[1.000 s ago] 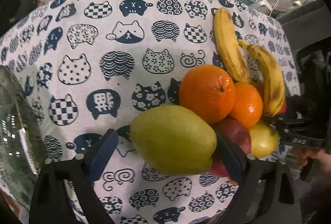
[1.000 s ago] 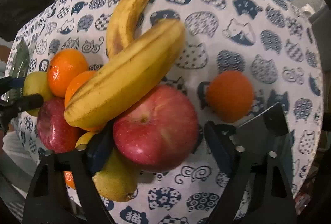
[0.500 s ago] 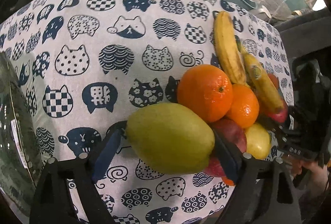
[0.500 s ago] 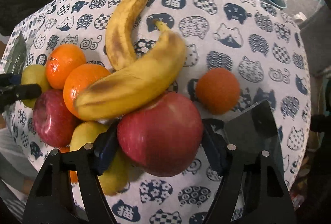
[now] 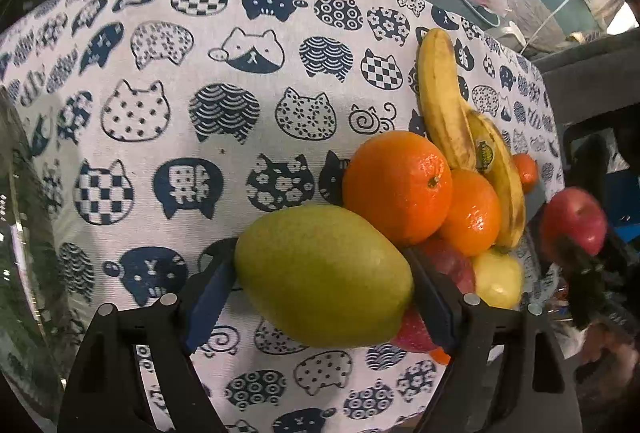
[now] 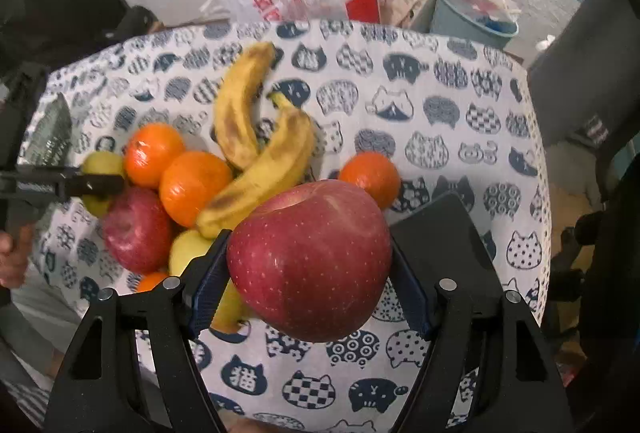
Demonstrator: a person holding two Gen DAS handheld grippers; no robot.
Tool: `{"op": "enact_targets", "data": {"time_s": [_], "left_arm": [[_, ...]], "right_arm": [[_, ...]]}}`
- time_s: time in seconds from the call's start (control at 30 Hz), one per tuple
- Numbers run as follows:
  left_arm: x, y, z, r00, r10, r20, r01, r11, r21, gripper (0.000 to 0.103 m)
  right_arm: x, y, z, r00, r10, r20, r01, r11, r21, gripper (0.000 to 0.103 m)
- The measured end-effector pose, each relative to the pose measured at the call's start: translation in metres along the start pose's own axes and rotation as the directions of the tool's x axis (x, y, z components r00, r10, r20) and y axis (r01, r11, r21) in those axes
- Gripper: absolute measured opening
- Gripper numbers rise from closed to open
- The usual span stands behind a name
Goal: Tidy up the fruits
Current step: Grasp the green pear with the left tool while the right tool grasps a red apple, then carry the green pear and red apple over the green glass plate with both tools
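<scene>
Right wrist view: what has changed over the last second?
The right tool closed on the red apple and lifted it clear of the fruit pile. The left tool is closing around the green pear, which stayed put. Bananas and oranges unmoved.

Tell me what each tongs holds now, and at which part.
Right tongs grip the red apple at its two sides. Left tongs are closing on the green pear, pads at its ends.
</scene>
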State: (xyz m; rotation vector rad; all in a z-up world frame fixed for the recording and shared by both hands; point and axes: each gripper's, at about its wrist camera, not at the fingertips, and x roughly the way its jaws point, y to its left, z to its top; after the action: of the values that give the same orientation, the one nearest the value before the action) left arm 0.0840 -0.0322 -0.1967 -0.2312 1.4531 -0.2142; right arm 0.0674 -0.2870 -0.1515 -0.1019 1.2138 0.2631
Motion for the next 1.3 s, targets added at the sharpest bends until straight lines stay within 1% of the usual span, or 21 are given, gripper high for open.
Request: {"op": "enact_targets", "data": {"time_s": [0.13, 0.27, 0.4, 0.5, 0.63, 0.8, 1.13, 1.3], "left_arm": [[-0.006, -0.004, -0.005, 0.997, 0.066, 0.029, -0.067, 0.997, 0.043, 0.085], [-0.017, -0.008, -0.007, 0.993, 0.102, 0.063, -0.107, 0.991, 0.078, 0.085], [-0.032, -0.011, -0.012, 0.985, 0.134, 0.111, -0.146, 0.984, 0.104, 0.085], [-0.044, -0.011, -0.016, 0.976, 0.158, 0.15, -0.176, 0.978, 0.115, 0.085], [-0.064, -0.01, -0.024, 0.956, 0.197, 0.219, -0.228, 0.965, 0.129, 0.085], [-0.088, -0.009, -0.03, 0.941, 0.193, 0.276, -0.238, 0.962, 0.136, 0.085], [-0.127, 0.001, -0.053, 0.902, 0.217, 0.373, -0.289, 0.946, 0.149, 0.085], [-0.141, 0.013, -0.061, 0.898, 0.211, 0.386, -0.28, 0.951, 0.131, 0.085]], "right_arm": [[-0.01, 0.009, 0.008, 0.999, -0.006, 0.044, 0.007, 1.0, -0.028, 0.074], [-0.02, 0.022, 0.013, 0.997, 0.002, 0.075, 0.001, 0.999, -0.044, 0.074], [-0.031, 0.034, 0.017, 0.994, 0.002, 0.107, 0.006, 0.997, -0.077, 0.074], [-0.038, 0.045, 0.022, 0.992, 0.016, 0.128, -0.003, 0.995, -0.099, 0.074], [-0.046, 0.06, 0.026, 0.988, 0.018, 0.154, 0.004, 0.991, -0.137, 0.074], [-0.055, 0.08, 0.033, 0.983, 0.043, 0.178, -0.012, 0.985, -0.171, 0.074], [-0.068, 0.13, 0.049, 0.972, 0.112, 0.208, -0.056, 0.965, -0.257, 0.074], [-0.07, 0.157, 0.056, 0.967, 0.149, 0.207, -0.082, 0.95, -0.302, 0.074]]}}
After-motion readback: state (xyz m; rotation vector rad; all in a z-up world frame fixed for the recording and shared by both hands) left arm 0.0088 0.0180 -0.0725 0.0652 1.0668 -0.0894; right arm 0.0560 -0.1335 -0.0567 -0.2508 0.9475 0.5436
